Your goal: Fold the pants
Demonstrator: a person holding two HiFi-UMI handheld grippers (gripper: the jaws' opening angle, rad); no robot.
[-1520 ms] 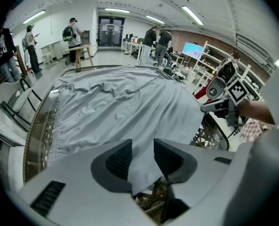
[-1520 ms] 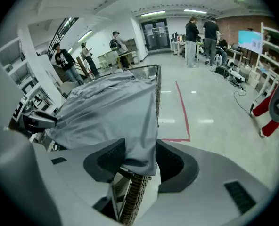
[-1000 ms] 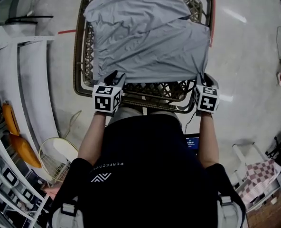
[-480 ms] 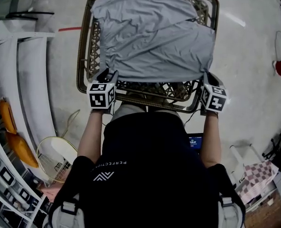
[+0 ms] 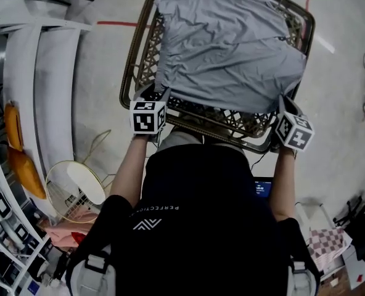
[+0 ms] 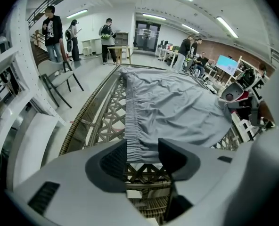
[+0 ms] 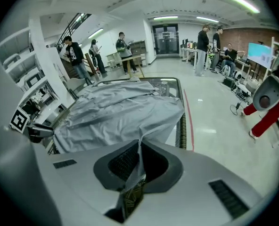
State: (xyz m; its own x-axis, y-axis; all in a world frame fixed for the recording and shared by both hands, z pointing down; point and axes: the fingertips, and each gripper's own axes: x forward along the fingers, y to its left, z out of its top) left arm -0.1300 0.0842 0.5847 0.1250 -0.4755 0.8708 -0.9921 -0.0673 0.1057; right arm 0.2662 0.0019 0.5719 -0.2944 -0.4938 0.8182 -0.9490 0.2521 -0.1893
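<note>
Grey pants lie spread over a wicker table. In the head view my left gripper is at their near left corner and my right gripper at the near right corner. In the left gripper view the elastic waistband lies flat between the jaws of the left gripper. Those jaws have just been opening and stand apart, not pinching it. In the right gripper view the right gripper is shut on a thin fold of the pants, lifted off the table.
White shelving runs along the left, with a round wire frame on the floor beside it. A red floor line passes behind the table. Several people and a chair stand far back.
The table and pants sit farther right in the head view. The left gripper has slid out to the pants' near left corner. The right gripper has risen a little at the near right corner.
</note>
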